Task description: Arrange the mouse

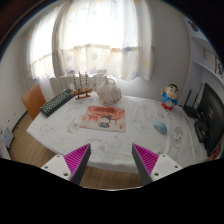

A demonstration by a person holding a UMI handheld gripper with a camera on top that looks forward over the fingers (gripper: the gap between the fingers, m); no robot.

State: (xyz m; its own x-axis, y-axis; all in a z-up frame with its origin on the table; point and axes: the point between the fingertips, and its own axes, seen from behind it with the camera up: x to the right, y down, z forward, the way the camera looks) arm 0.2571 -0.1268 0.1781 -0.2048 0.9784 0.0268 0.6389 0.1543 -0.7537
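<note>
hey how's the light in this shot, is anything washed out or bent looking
In the gripper view, the curtained window is blown out by backlight, leaving the table dimmer. The wide-angle lens bows the table's edges and the walls. The open gripper shows sharply, while small things on the table are soft.

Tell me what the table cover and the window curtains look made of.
Table cover: looks like thin printed cloth or plastic sheeting; it is pale, patterned and drapes over the edge. Curtains: sheer light fabric, since daylight glows through the folds. The gripper hangs open before the table.
</note>
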